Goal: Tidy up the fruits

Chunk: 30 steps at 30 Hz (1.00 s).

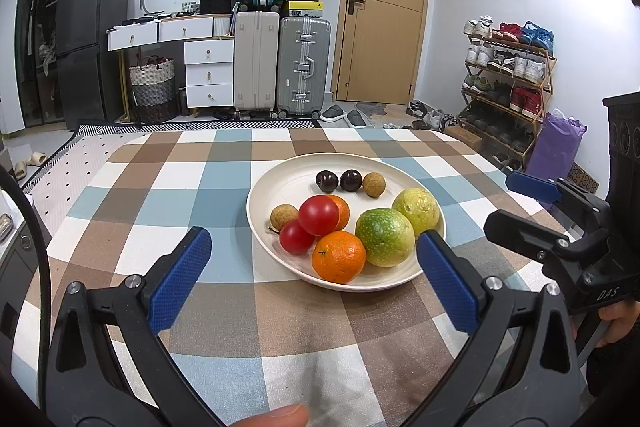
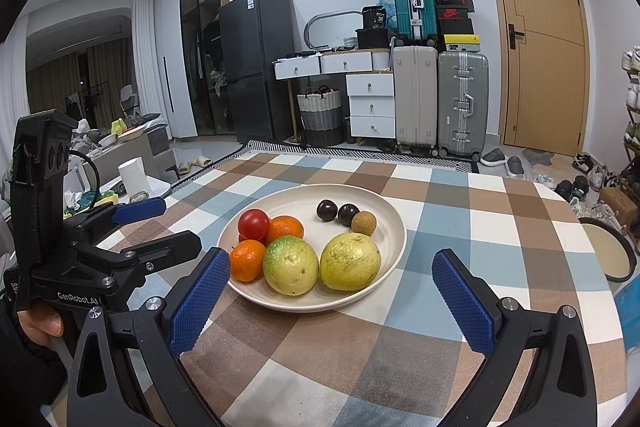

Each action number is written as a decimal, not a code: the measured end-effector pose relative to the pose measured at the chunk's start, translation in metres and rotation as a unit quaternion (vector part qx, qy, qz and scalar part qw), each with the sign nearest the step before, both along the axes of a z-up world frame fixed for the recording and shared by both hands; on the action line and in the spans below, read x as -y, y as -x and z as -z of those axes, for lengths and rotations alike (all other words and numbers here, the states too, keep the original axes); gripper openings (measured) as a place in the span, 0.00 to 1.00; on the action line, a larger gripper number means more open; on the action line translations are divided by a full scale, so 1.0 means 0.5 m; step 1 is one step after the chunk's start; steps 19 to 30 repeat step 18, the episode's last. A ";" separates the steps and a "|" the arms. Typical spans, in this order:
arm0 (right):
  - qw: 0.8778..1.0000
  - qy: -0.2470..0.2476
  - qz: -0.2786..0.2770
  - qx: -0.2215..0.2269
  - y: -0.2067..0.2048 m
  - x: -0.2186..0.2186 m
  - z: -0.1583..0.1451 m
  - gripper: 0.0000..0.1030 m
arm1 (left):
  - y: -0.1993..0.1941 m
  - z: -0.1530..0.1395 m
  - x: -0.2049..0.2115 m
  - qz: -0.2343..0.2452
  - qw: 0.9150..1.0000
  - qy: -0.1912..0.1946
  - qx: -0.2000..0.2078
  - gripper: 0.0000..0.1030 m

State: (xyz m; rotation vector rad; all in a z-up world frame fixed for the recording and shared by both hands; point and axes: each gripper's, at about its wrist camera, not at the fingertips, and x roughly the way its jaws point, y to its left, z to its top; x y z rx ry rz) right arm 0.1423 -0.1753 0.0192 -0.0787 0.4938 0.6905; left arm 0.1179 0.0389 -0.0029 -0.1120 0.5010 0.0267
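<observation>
A cream plate sits on the checked tablecloth and holds fruit: two tomatoes, two oranges, two green-yellow guavas, two dark plums and two brown longans. My left gripper is open and empty, just short of the plate's near rim. My right gripper is open and empty, its fingers on either side of the plate's near edge. Each gripper shows in the other's view.
The checked tablecloth covers the table. A round dark-rimmed dish lies at the table's right edge. Suitcases, drawers, a fridge and a shoe rack stand beyond the table.
</observation>
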 end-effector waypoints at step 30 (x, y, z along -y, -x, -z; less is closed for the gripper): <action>1.000 0.000 0.000 -0.001 0.000 -0.002 0.001 1.00 | -0.001 0.001 0.001 -0.002 1.000 0.003 0.000 1.00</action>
